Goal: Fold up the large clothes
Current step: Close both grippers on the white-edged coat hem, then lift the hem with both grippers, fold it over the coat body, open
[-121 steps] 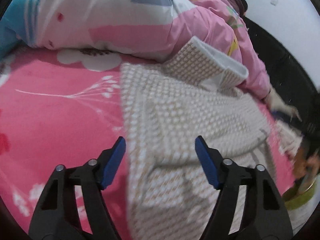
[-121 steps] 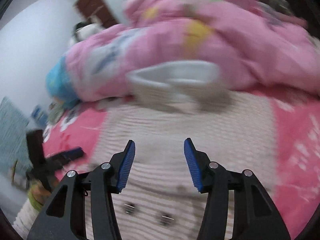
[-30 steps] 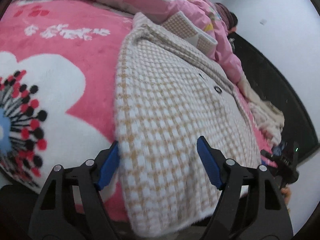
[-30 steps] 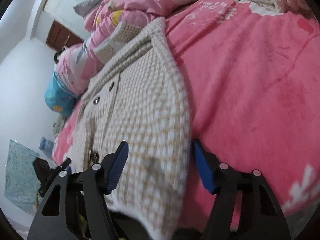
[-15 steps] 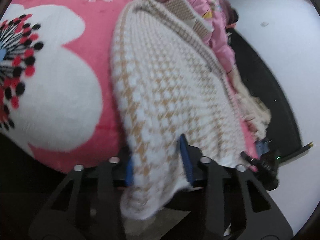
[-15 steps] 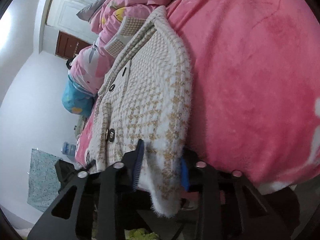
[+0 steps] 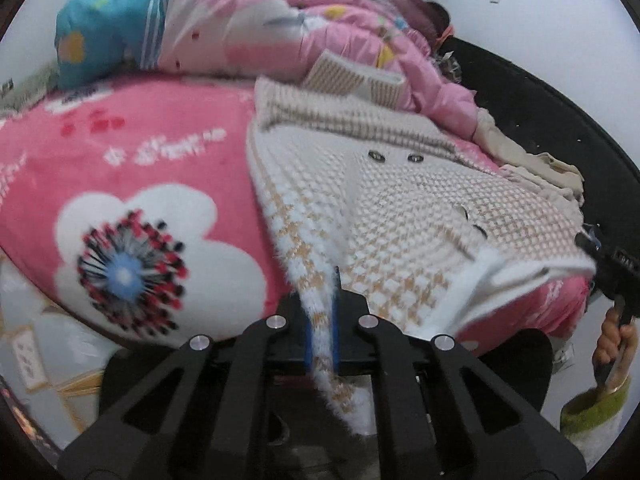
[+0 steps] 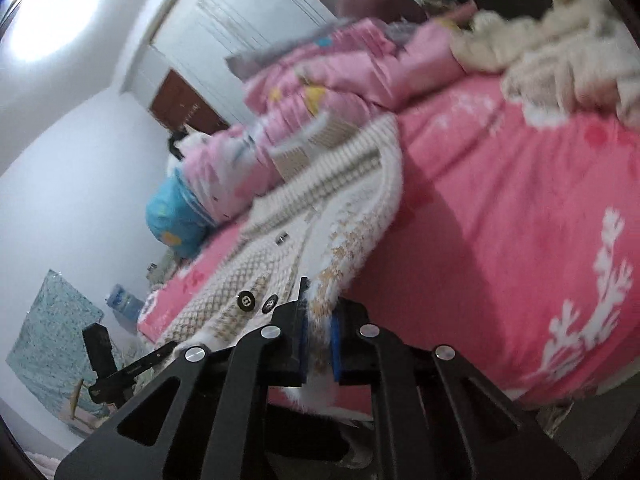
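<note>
Both grippers have clamped down since a second ago, when their jaws stood wide over the coat's hem; now each pinches a bottom corner and that edge is raised off the bed. Left gripper [image 7: 321,320] bites the fluffy hem of the checked coat [image 7: 420,208]; right gripper [image 8: 318,338] grips the other corner. The coat's collar end lies on the pink blanket [image 7: 160,168], against a heaped quilt [image 7: 240,40] (buttons face up).
</note>
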